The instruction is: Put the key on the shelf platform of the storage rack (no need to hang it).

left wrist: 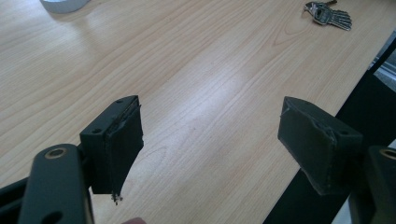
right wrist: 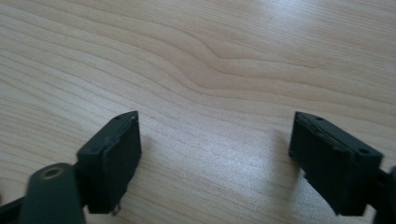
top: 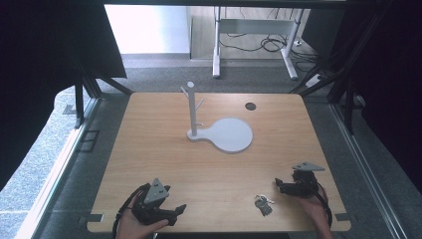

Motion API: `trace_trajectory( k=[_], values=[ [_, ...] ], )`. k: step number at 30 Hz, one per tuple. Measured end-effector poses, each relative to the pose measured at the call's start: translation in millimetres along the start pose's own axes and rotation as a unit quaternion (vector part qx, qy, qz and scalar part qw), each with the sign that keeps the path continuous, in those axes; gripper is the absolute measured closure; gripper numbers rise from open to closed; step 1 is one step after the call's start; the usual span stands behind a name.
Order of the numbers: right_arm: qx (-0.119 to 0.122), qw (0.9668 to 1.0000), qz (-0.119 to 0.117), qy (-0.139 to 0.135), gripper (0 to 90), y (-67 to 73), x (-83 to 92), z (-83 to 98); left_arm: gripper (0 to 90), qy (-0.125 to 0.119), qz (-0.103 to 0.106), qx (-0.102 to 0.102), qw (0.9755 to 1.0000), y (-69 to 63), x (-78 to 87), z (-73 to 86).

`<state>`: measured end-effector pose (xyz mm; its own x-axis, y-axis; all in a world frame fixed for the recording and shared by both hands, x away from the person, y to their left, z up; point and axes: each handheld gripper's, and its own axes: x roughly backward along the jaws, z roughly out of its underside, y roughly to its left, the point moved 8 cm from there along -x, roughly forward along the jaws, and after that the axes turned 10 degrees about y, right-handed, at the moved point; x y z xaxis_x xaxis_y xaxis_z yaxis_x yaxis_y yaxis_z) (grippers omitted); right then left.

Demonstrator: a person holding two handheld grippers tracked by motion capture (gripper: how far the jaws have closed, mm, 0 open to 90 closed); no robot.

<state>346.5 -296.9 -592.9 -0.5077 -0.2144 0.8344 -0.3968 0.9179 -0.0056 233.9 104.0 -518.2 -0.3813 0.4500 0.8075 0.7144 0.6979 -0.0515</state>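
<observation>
A bunch of keys (top: 263,204) lies on the wooden table (top: 164,159) near its front edge, right of centre; in the left gripper view the keys (left wrist: 329,14) sit far off at the top right. A white stand (top: 192,110) with short pegs rises from a flat round white base (top: 230,134) in the middle of the table. My left gripper (top: 178,211) rests at the front left, held by a hand, jaws open and empty (left wrist: 210,140). My right gripper (top: 278,185) sits at the front right, just above and right of the keys, jaws wide open with bare wood between them (right wrist: 215,154).
A small dark round cap (top: 250,106) is set in the table's far right area. The front table edge (left wrist: 322,121) runs close under the left gripper. Beyond the table stand a desk frame (top: 254,45) and cables on the floor. Dark curtains flank both sides.
</observation>
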Motion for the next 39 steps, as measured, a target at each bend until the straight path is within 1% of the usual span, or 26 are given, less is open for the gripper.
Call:
trace_trajectory(
  k=[1, 2, 6, 8, 12, 23, 27, 34, 38, 39],
  values=[
    [0.004, 1.0, -0.002, 0.001, 21.4, -0.1, 0.3, -0.7, 22.5, 0.0, -0.001, 0.001, 1.0, 1.2, 0.1, 0.3],
    [0.002, 1.0, -0.002, 0.003, 23.2, -0.3, 0.7, -0.9, 22.5, -0.001, -0.002, 0.004, 1.0, 3.1, 0.0, 1.0],
    [0.001, 1.0, -0.006, 0.004, 26.6, -1.1, 2.9, -0.1, 22.6, 0.0, -0.002, 0.006, 1.0, 4.2, -0.5, 1.9],
    [0.0, 0.9999, -0.012, 0.004, 26.9, -0.4, 3.7, 0.3, 22.5, 0.0, -0.001, 0.005, 1.0, 3.8, -0.5, 1.9],
    [0.001, 0.9999, -0.015, 0.007, 27.2, 0.6, 4.2, 0.3, 22.5, 0.0, 0.0, 0.005, 1.0, 4.1, -0.8, 1.9],
    [0.001, 0.9999, -0.012, 0.012, 27.1, -0.6, 5.7, 2.6, 22.5, 0.001, 0.0, 0.007, 1.0, 5.2, -1.7, 1.9],
    [0.009, 0.9998, -0.015, 0.012, 29.0, 1.8, 9.4, 1.4, 22.5, 0.001, 0.0, 0.008, 1.0, 5.7, -1.1, 1.8],
    [0.012, 0.9997, -0.021, 0.005, 29.9, 3.6, 17.5, -2.5, 22.5, -0.003, -0.003, 0.011, 0.9999, 7.8, 2.3, 1.7],
    [0.016, 0.9995, -0.026, 0.007, 31.0, 6.6, 21.0, -3.9, 22.5, -0.006, -0.005, 0.014, 0.9999, 8.9, 5.3, 1.6],
    [0.021, 0.9993, -0.029, 0.013, 31.1, 9.0, 22.2, -3.6, 22.5, -0.006, -0.005, 0.014, 0.9999, 9.4, 5.8, 1.7]
  ],
)
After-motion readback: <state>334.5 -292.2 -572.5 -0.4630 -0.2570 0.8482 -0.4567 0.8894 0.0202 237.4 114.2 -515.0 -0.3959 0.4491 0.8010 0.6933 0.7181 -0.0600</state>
